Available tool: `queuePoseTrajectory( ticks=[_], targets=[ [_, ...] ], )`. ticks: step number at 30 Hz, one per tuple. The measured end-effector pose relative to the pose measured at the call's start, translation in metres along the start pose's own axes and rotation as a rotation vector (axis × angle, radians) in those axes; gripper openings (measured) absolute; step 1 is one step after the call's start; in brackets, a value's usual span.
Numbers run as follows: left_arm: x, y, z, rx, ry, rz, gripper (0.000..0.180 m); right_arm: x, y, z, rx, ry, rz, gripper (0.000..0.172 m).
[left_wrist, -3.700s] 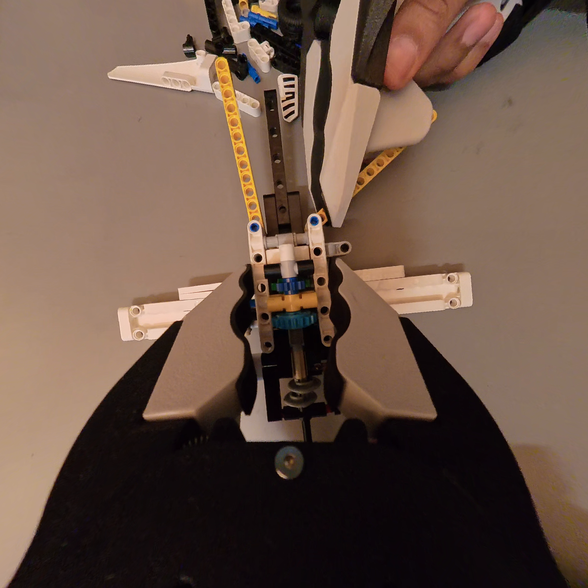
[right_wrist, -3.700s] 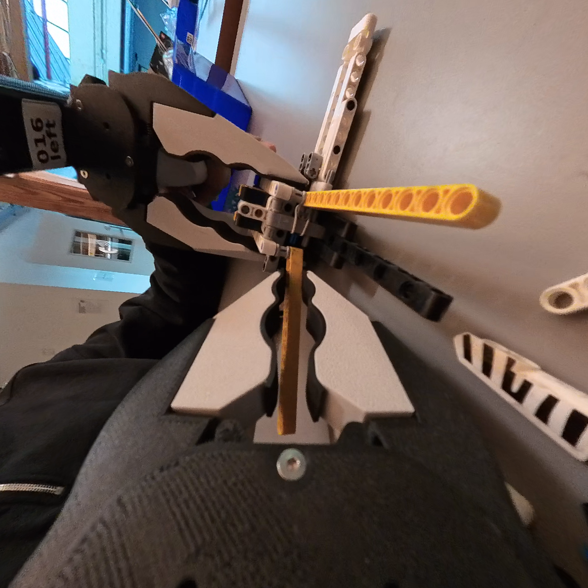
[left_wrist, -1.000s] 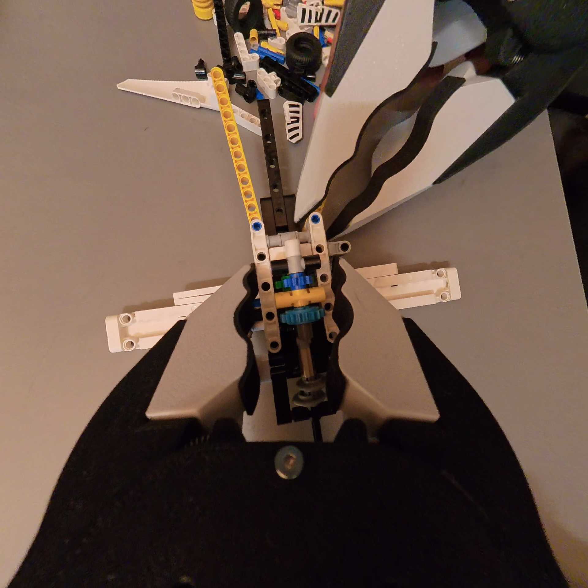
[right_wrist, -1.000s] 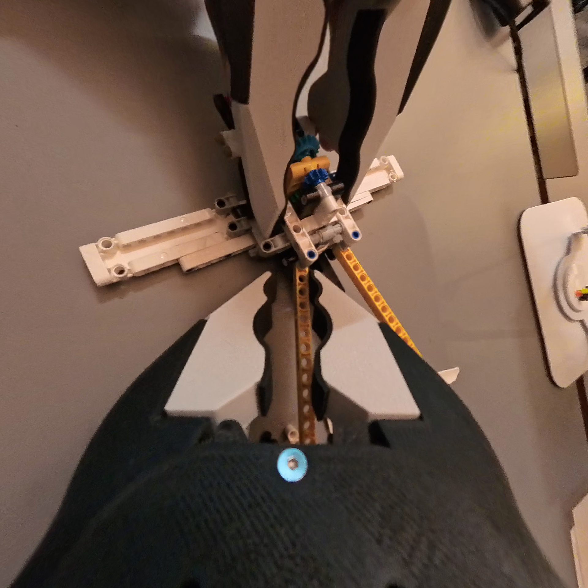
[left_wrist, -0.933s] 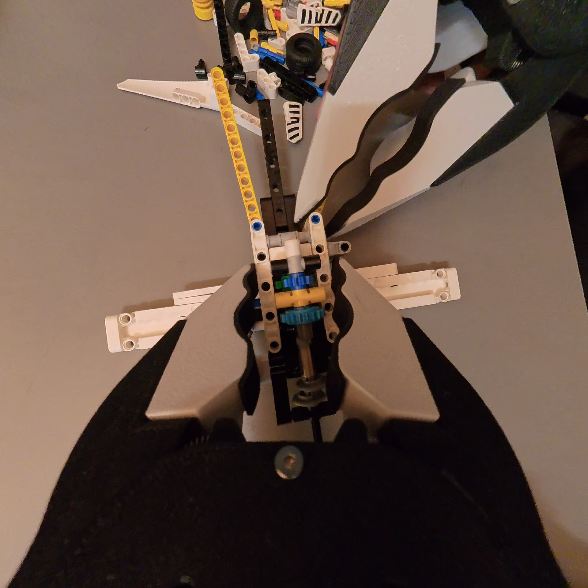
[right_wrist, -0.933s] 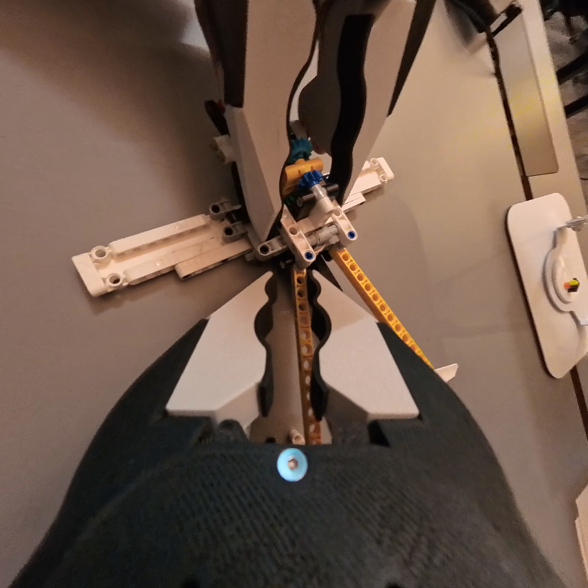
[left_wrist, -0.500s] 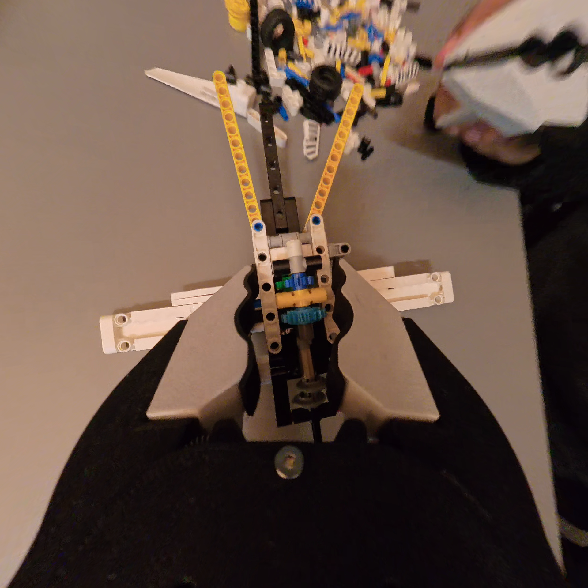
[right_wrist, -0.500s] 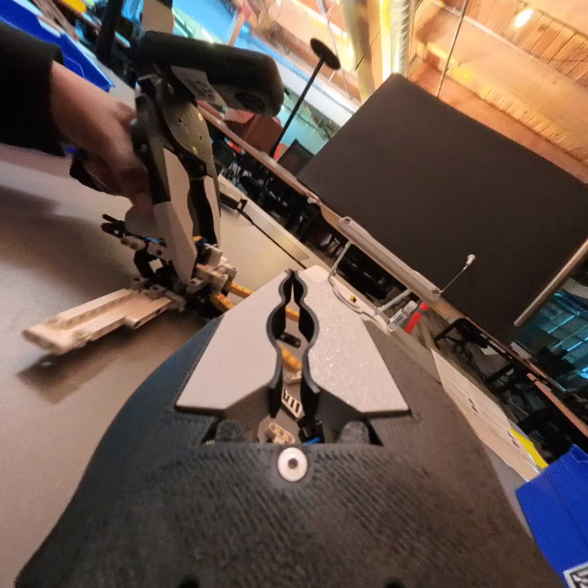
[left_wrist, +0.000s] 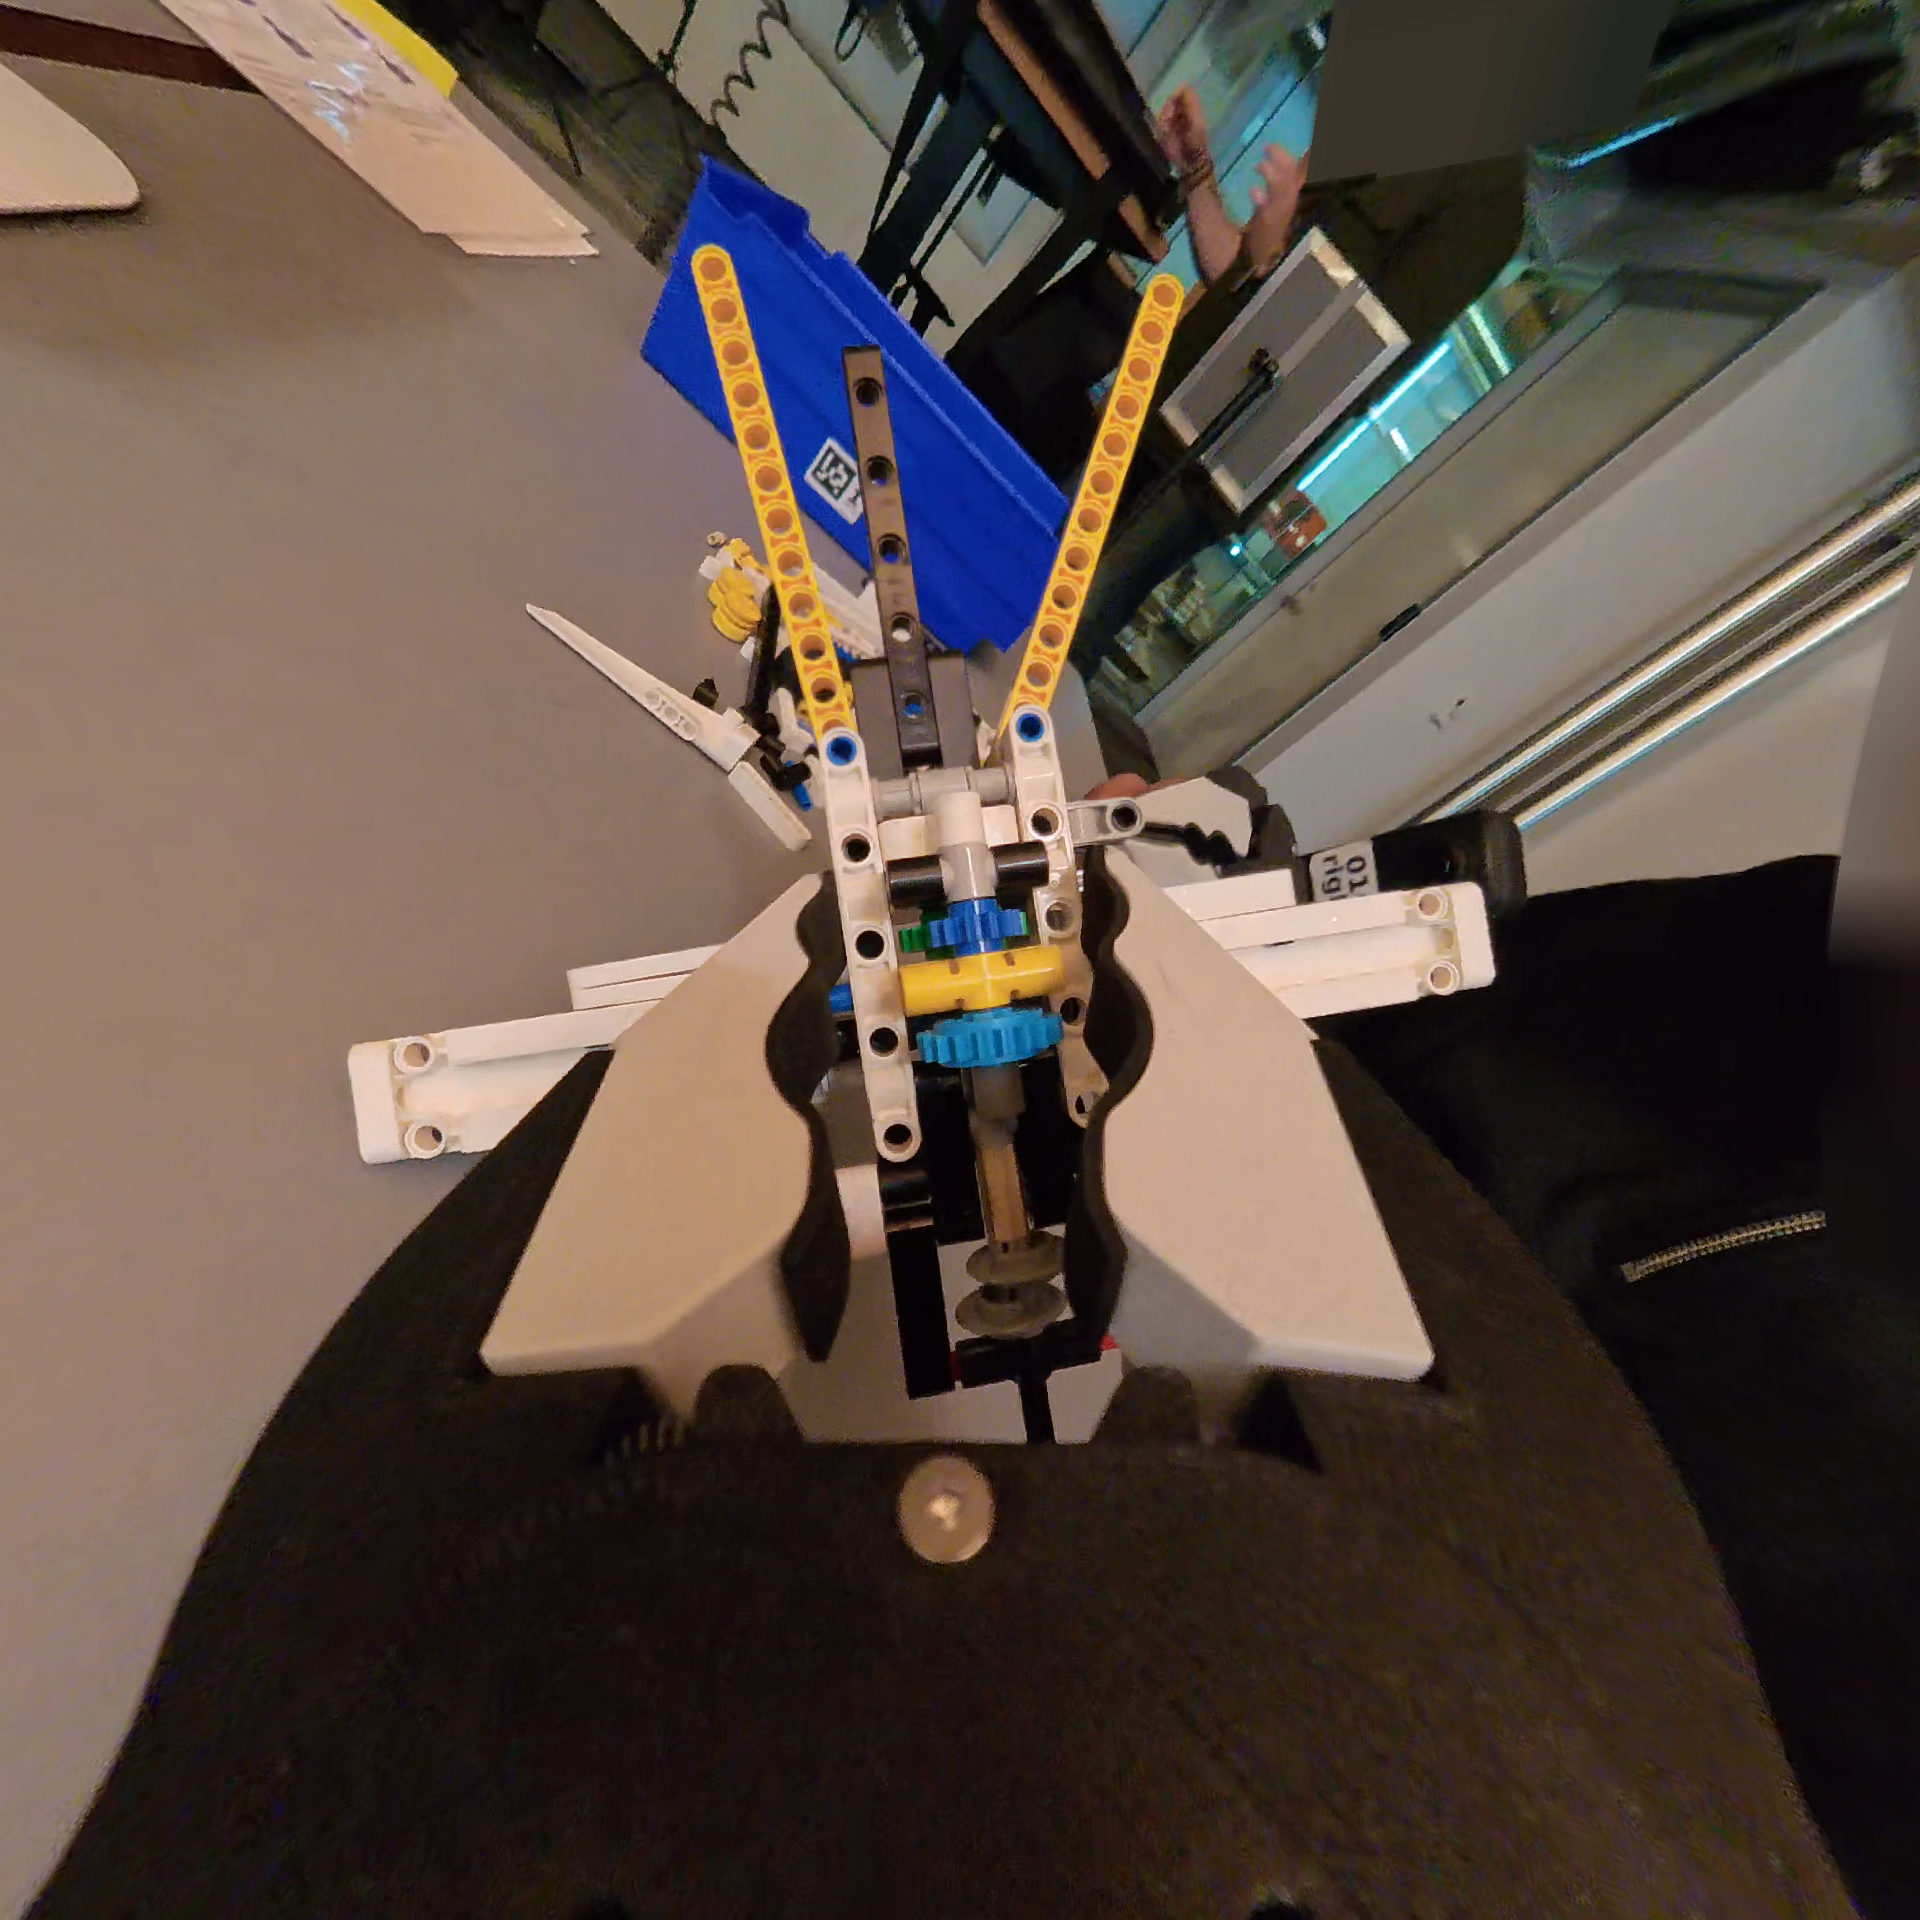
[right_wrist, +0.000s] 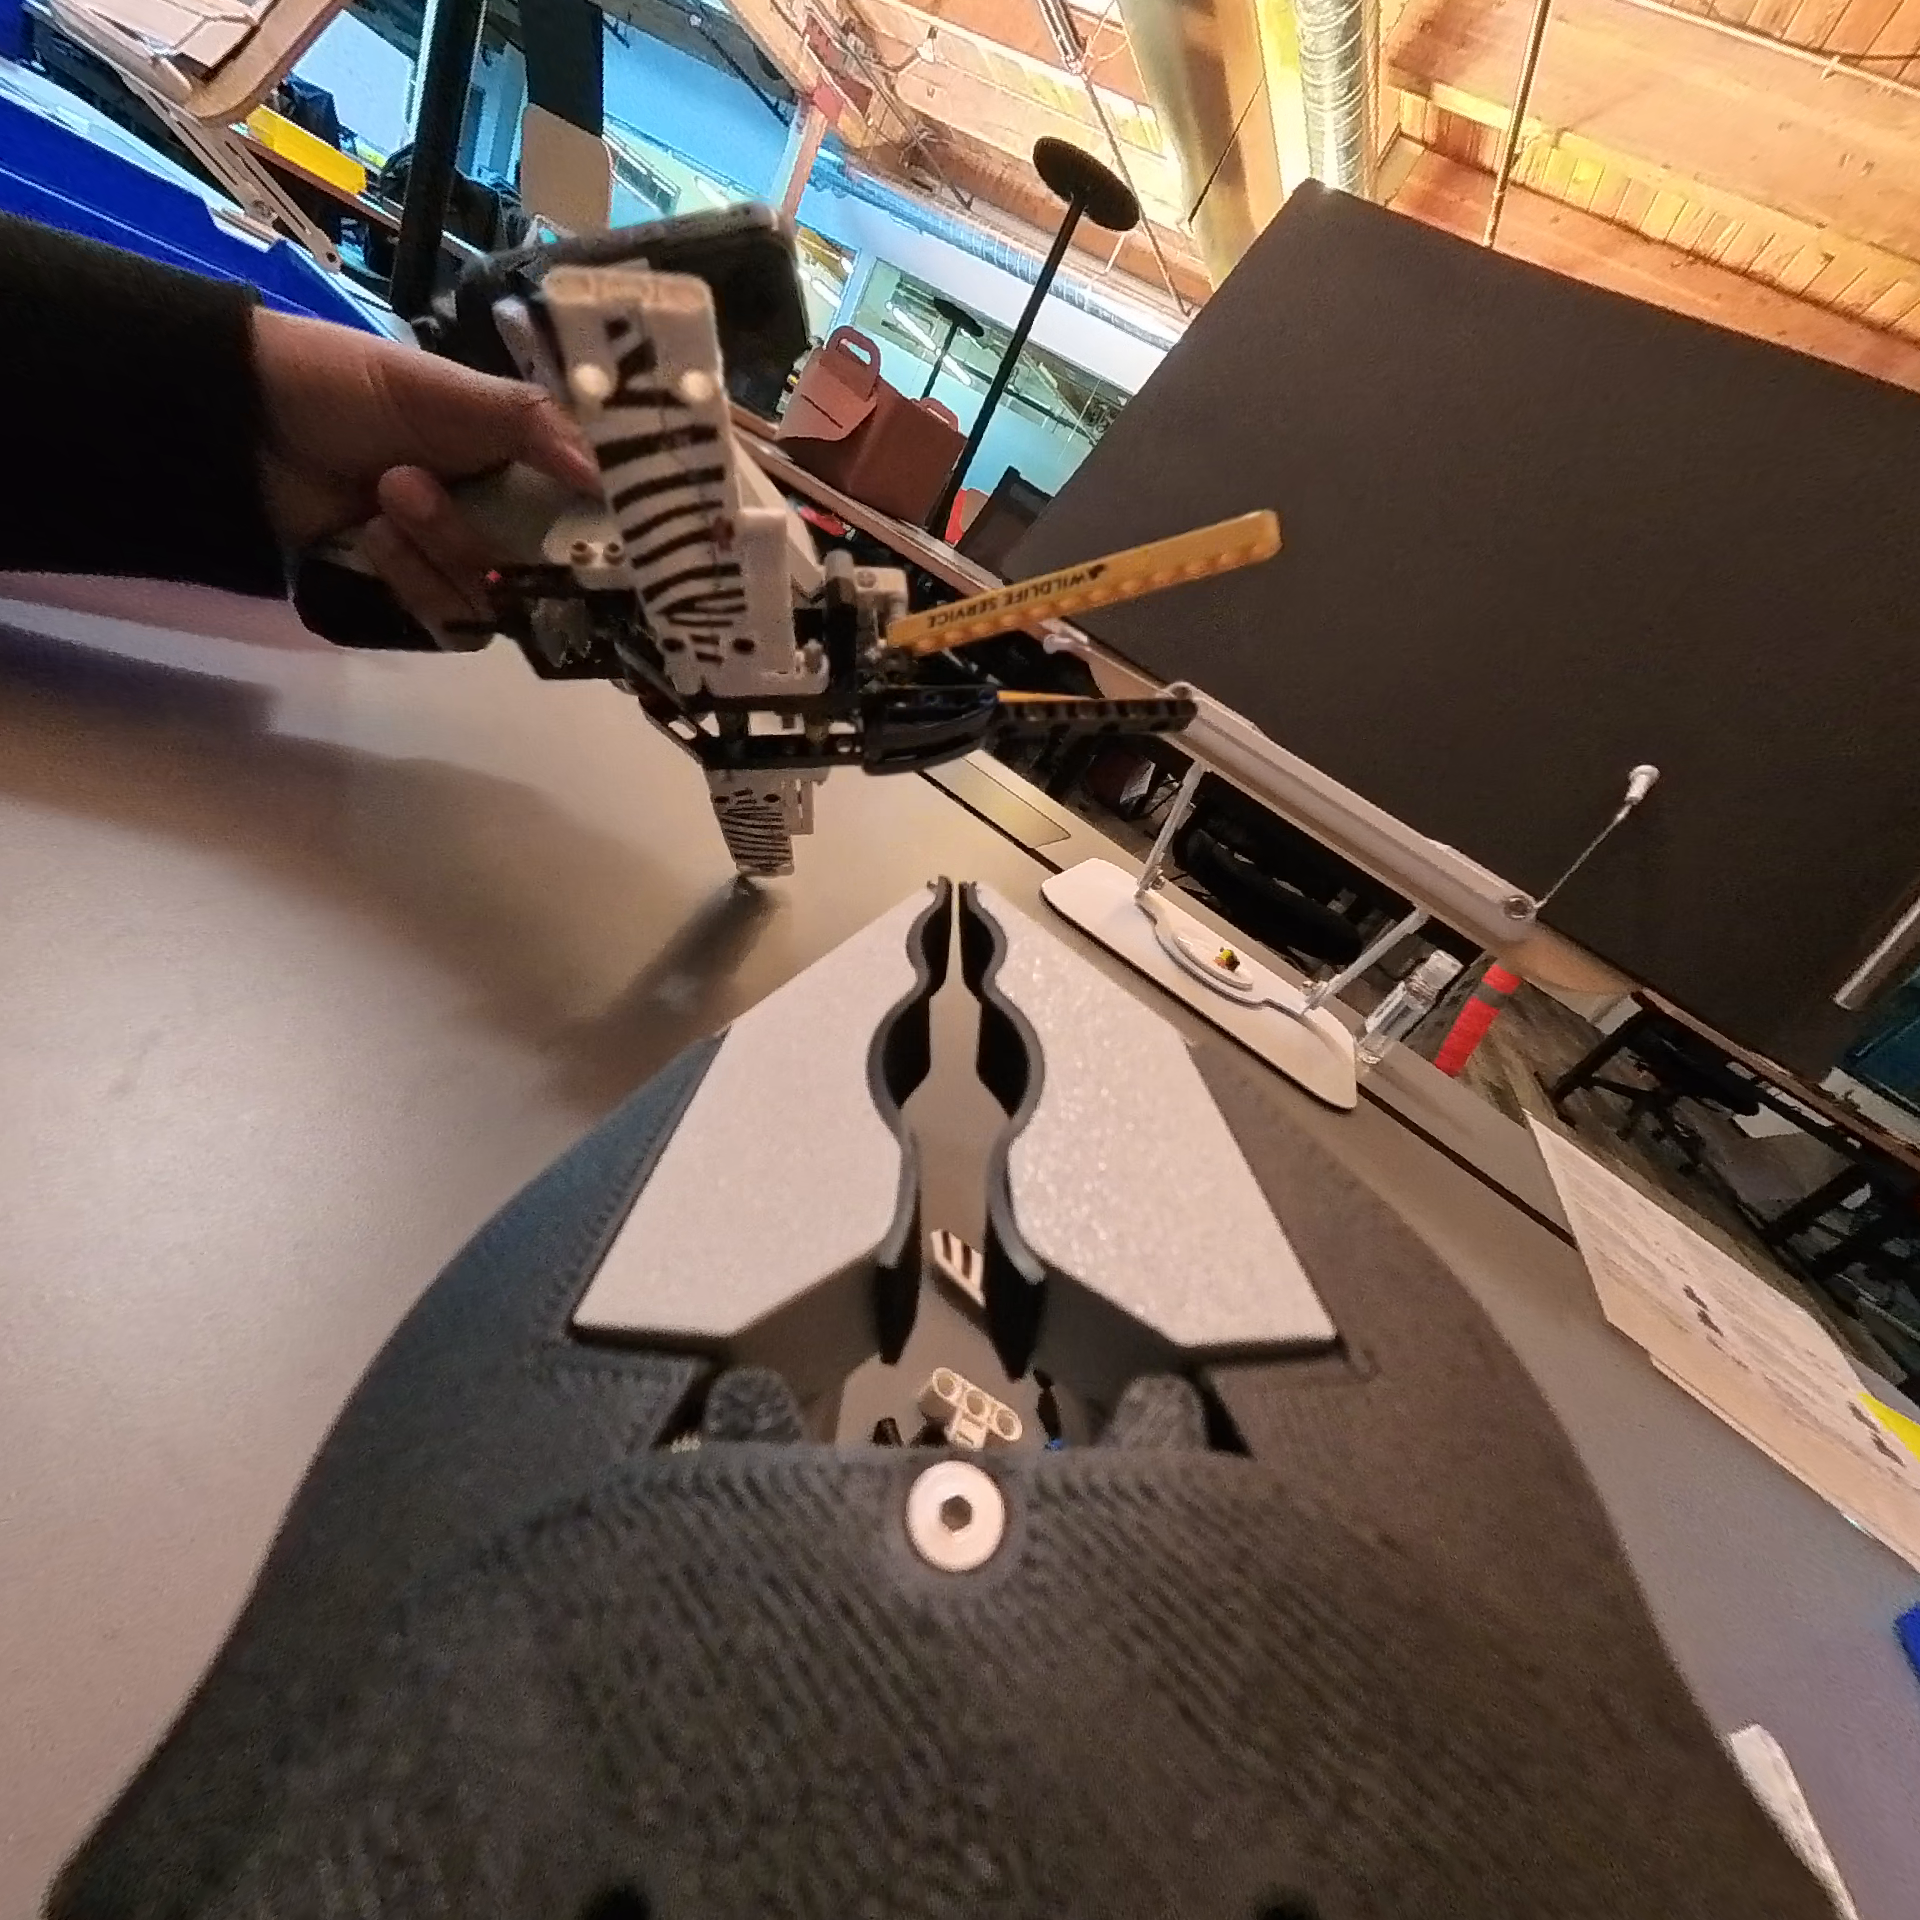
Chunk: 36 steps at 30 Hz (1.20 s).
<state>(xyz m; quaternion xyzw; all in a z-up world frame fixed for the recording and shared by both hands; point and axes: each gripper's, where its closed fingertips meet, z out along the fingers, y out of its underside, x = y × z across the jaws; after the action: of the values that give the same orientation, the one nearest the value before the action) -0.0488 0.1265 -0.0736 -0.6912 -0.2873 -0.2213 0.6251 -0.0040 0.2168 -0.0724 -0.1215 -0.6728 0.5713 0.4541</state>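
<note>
My left gripper (left_wrist: 961, 883) is shut on a brick model (left_wrist: 966, 977), its pads pressing on the white frame around blue and yellow gears. Two yellow beams (left_wrist: 769, 468) and a black beam (left_wrist: 883, 499) stick out ahead, and white wing panels (left_wrist: 1351, 935) stick out sideways. In the right wrist view the model (right_wrist: 675, 540) is tilted on its side, with a striped panel facing me and its lower tip close to the grey table (right_wrist: 260, 987). A hand (right_wrist: 416, 468) holds that gripper. My right gripper (right_wrist: 956, 888) is shut with nothing between its pads, low over the table and short of the model.
A blue bin (left_wrist: 831, 416), a pile of loose bricks (left_wrist: 748, 665) and a white pointed piece (left_wrist: 644, 686) lie beyond the model. A white base with a thin stand (right_wrist: 1205, 966) and a paper sheet (right_wrist: 1714, 1340) sit to the right. Loose bricks (right_wrist: 971, 1403) lie under my right gripper. The gap from one gripper's tips to the other's is roughly 11 cm.
My right gripper let go of the yellow beam, closed on air and drew back from the model. My left gripper lifted the model off the table and tilted it on its side.
</note>
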Motion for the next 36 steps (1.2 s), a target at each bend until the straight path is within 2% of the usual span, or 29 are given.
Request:
queuePoseTrajectory(
  ticks=[10,18,29,36],
  targets=[
    [0.022,-0.004,0.011,0.04,0.092,-0.014,0.046,0.002,-0.002,-0.001,0.02,-0.006,0.062,0.001],
    [0.044,-0.009,0.016,0.112,0.278,-0.092,0.046,0.003,-0.005,-0.003,0.033,-0.004,0.077,0.001],
    [0.049,-0.006,0.02,0.111,0.305,-0.091,0.046,-0.004,-0.005,-0.003,0.029,-0.02,0.039,0.002],
    [0.05,-0.002,0.023,0.096,0.309,-0.085,0.046,-0.001,-0.007,-0.005,0.047,-0.018,0.083,0.003]
  ],
)
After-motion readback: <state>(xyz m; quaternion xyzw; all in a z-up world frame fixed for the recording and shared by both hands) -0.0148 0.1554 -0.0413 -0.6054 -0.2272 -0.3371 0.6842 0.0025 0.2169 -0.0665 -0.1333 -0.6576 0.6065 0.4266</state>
